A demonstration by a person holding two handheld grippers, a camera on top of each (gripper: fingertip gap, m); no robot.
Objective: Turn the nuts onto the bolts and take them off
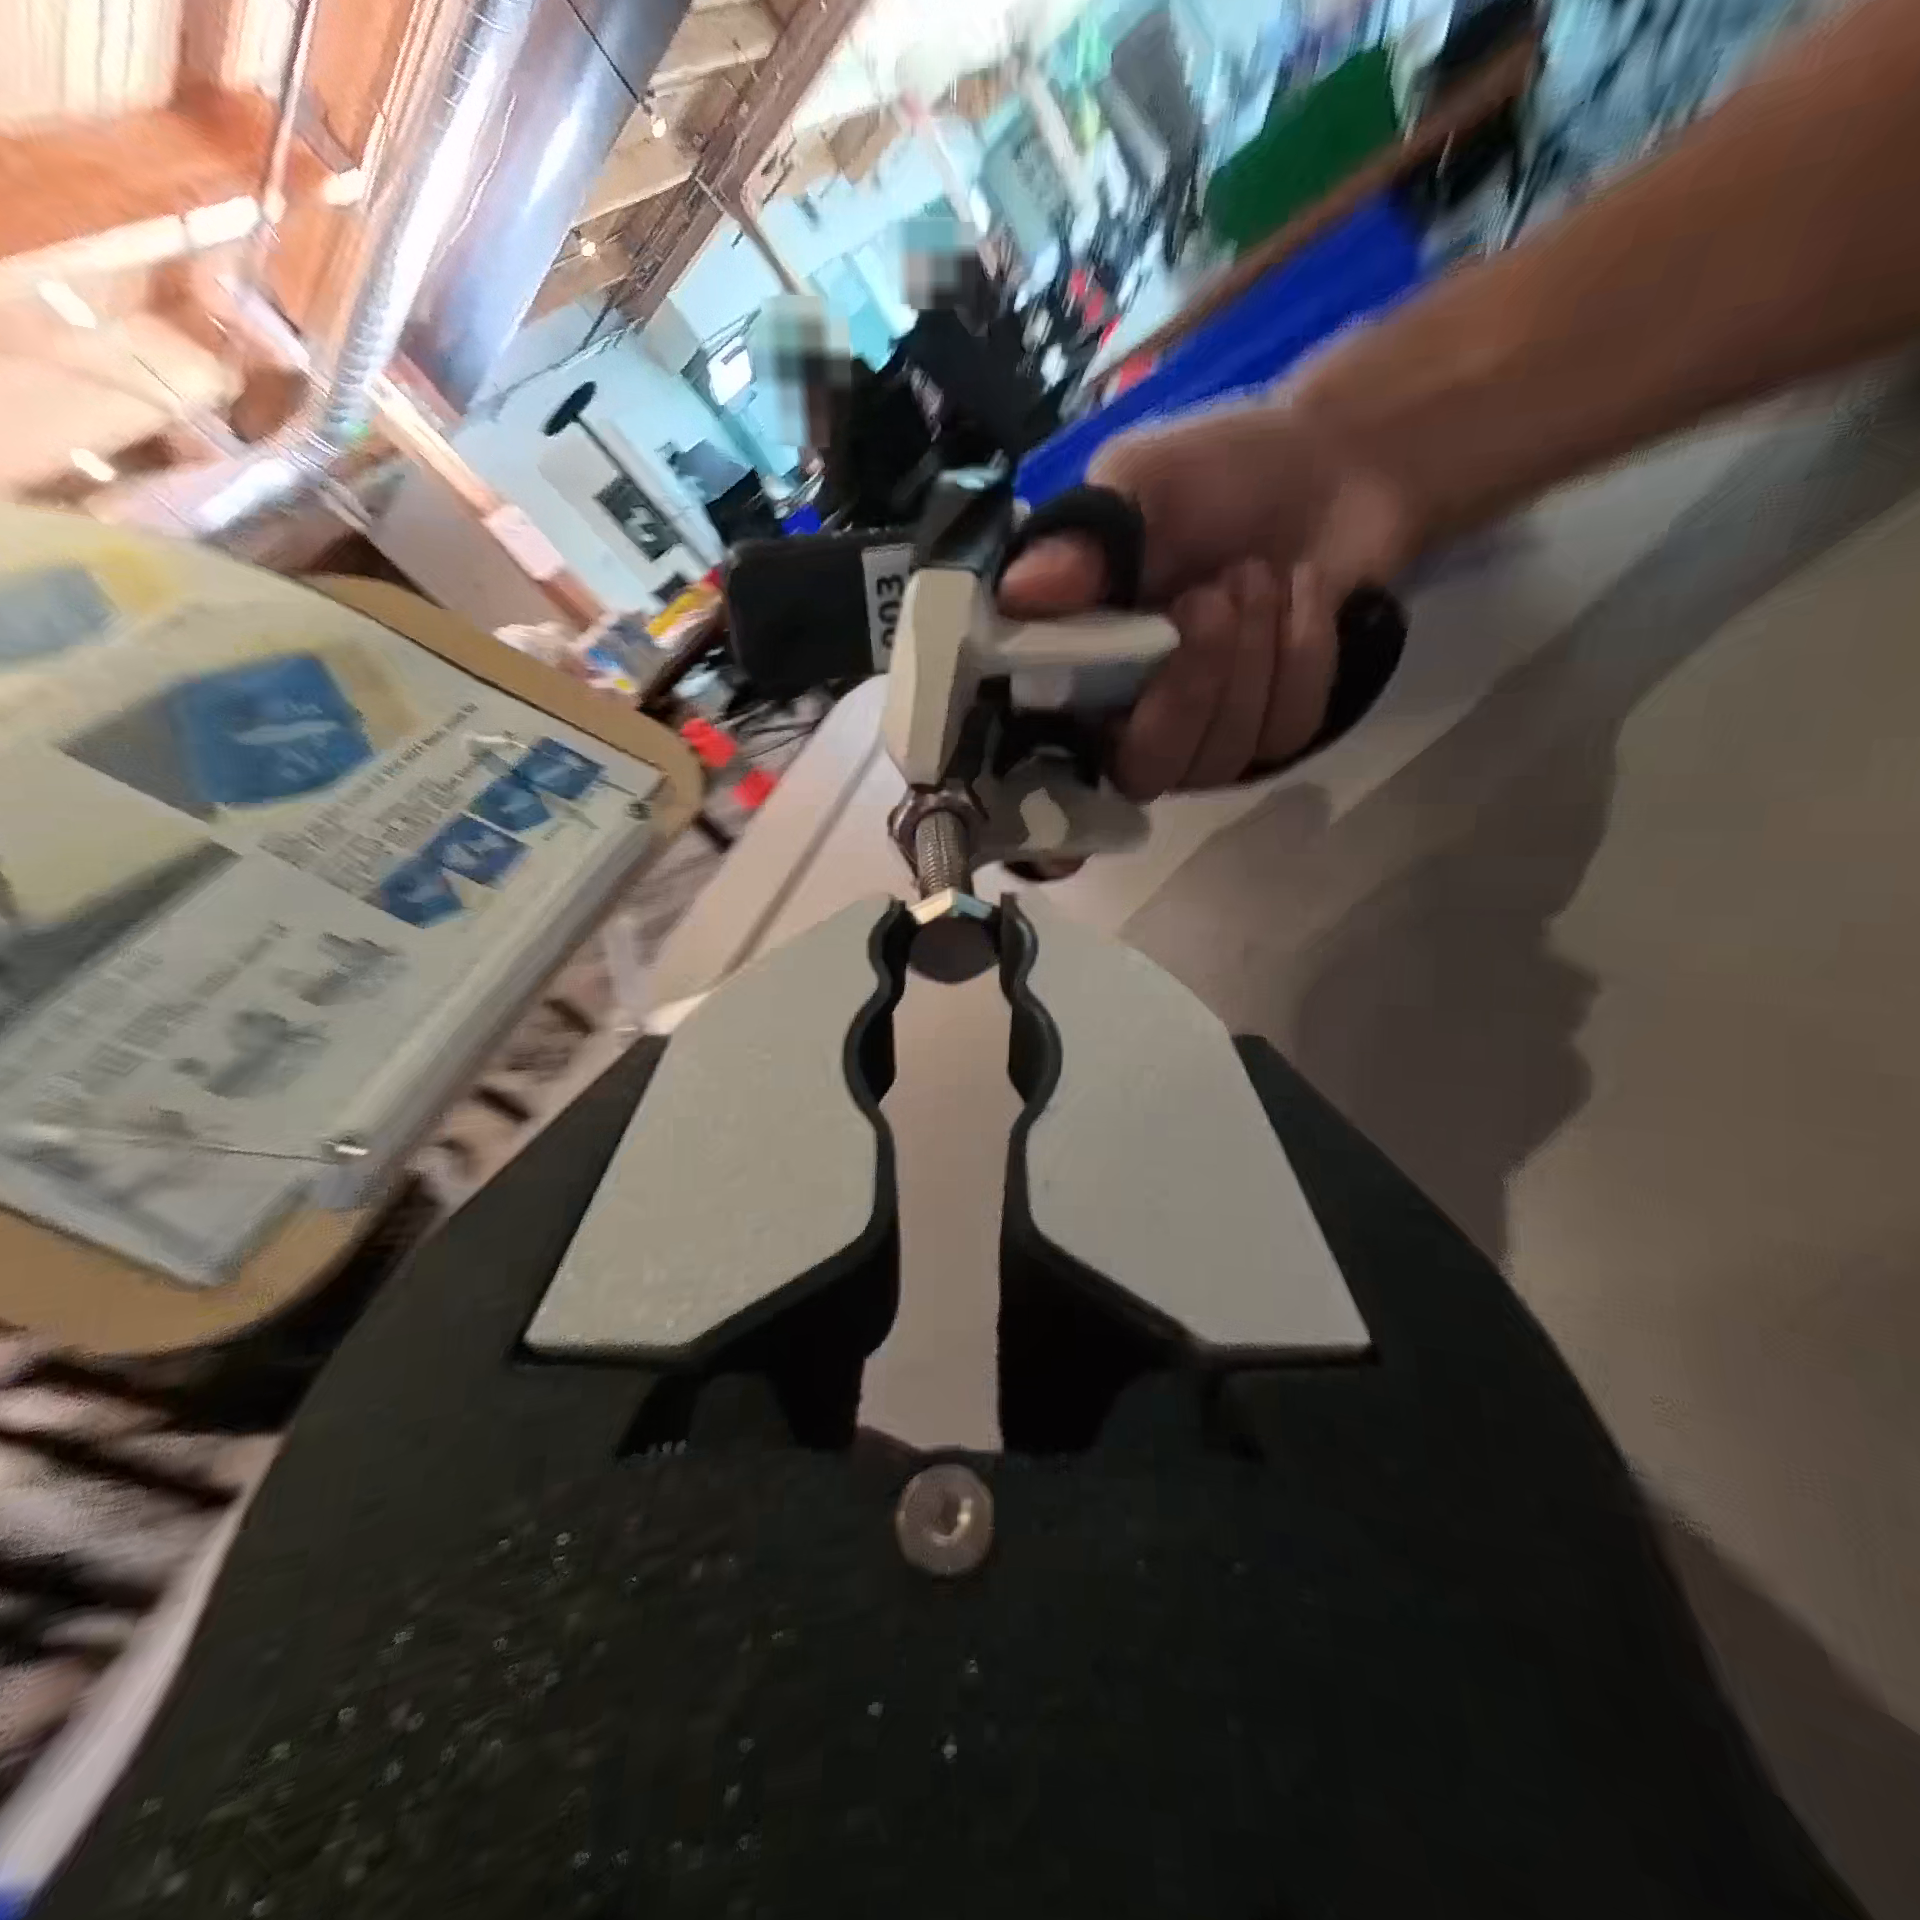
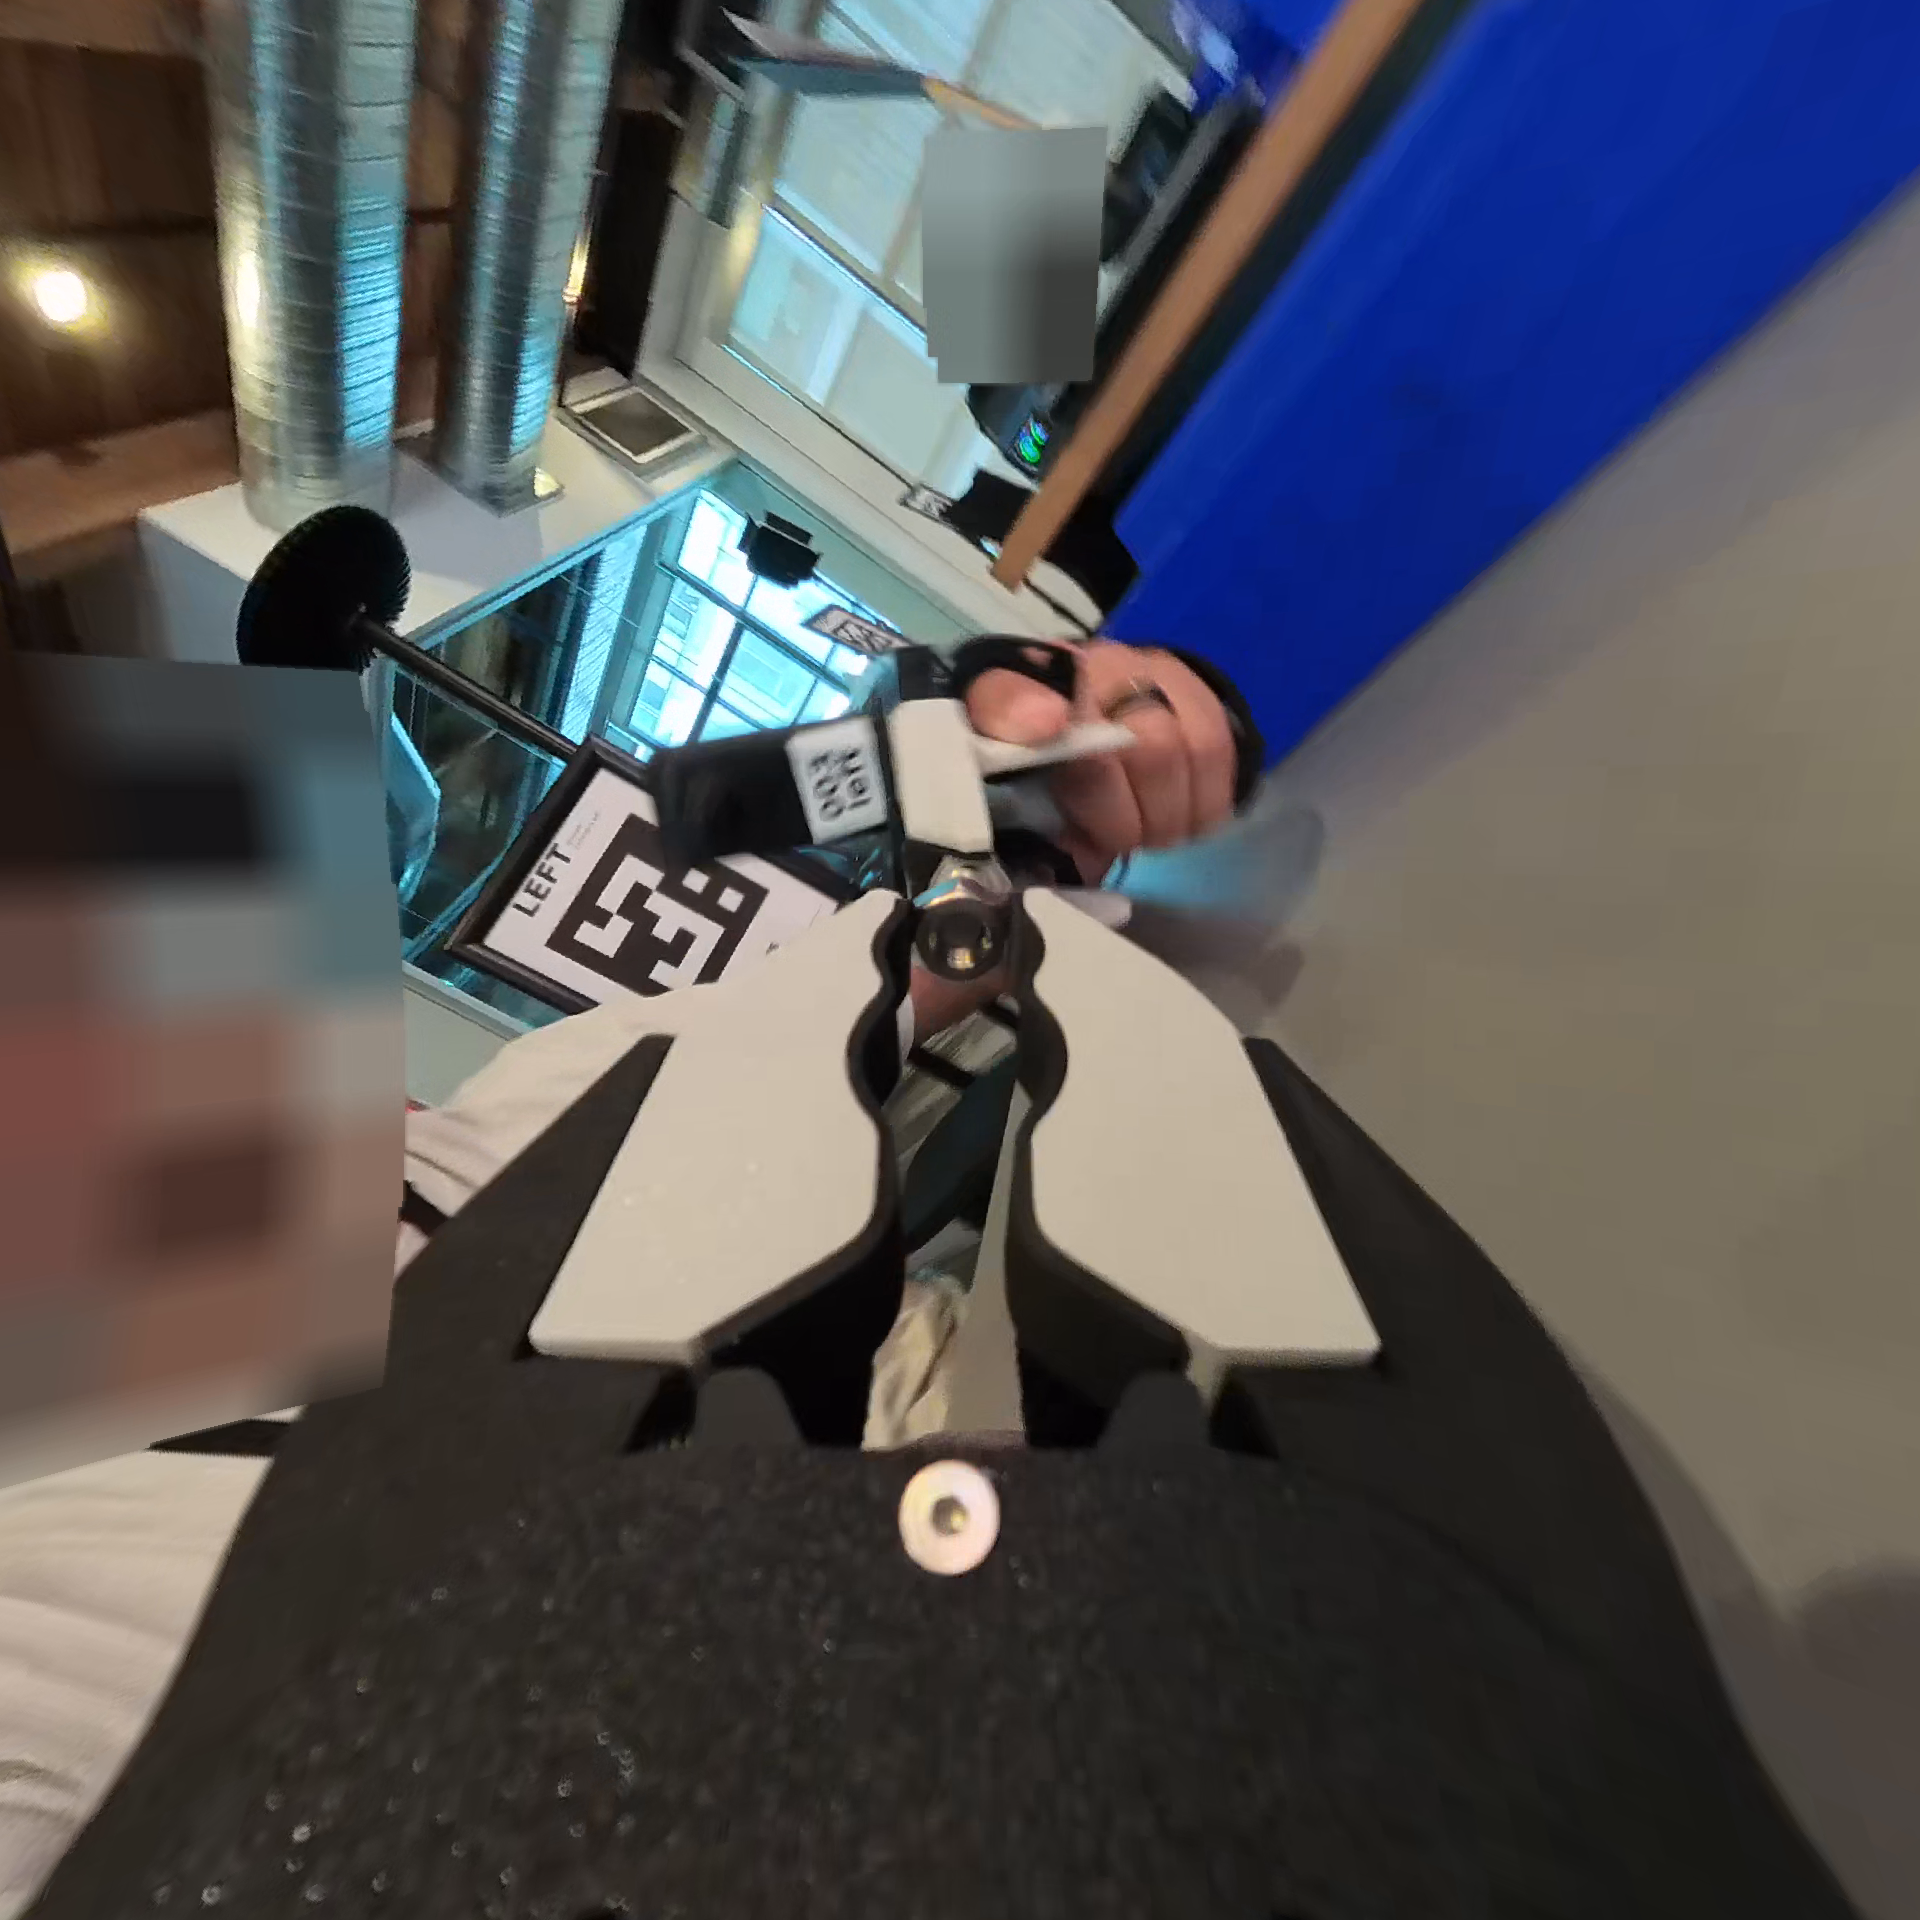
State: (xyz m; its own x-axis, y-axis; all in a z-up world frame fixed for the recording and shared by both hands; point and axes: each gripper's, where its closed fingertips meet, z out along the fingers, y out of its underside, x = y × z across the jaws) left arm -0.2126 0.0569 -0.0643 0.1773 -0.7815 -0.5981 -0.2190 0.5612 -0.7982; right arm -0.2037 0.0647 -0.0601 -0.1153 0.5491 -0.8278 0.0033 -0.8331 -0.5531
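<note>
Your left gripper (image 1: 951, 925) is pinching a nut (image 1: 943, 910) at its fingertips, on the bolt's (image 1: 938, 837) tip. Your right gripper (image 2: 961, 935) is clamping the bolt's head, apparently; motion blurs it. Both are meeting midair above the grey table (image 1: 1714, 1039).

Both grippers share one build: the left gripper (image 1: 951, 920) and right gripper (image 2: 961, 914) have pale grey fingers with wavy black inner edges, on speckled black bodies with a silver screw (image 1: 943, 1525) behind the fingers.
</note>
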